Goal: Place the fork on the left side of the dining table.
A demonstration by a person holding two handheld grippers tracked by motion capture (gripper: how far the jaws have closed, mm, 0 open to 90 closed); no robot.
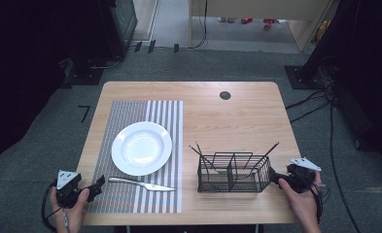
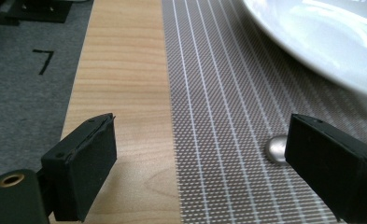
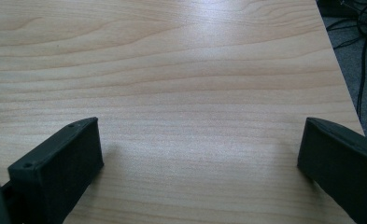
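I see a silver knife (image 1: 141, 184) lying flat on the striped placemat (image 1: 130, 109), just below the white plate (image 1: 141, 148) and apart from it, handle end toward the mat's left edge, blade pointing right. Right of the mat stands a black wire caddy (image 1: 233, 173), upright, holding thin dark sticks.

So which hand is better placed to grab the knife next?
Probably left: the left gripper sits open right beside the knife handle, while the right gripper is beyond the wire caddy.
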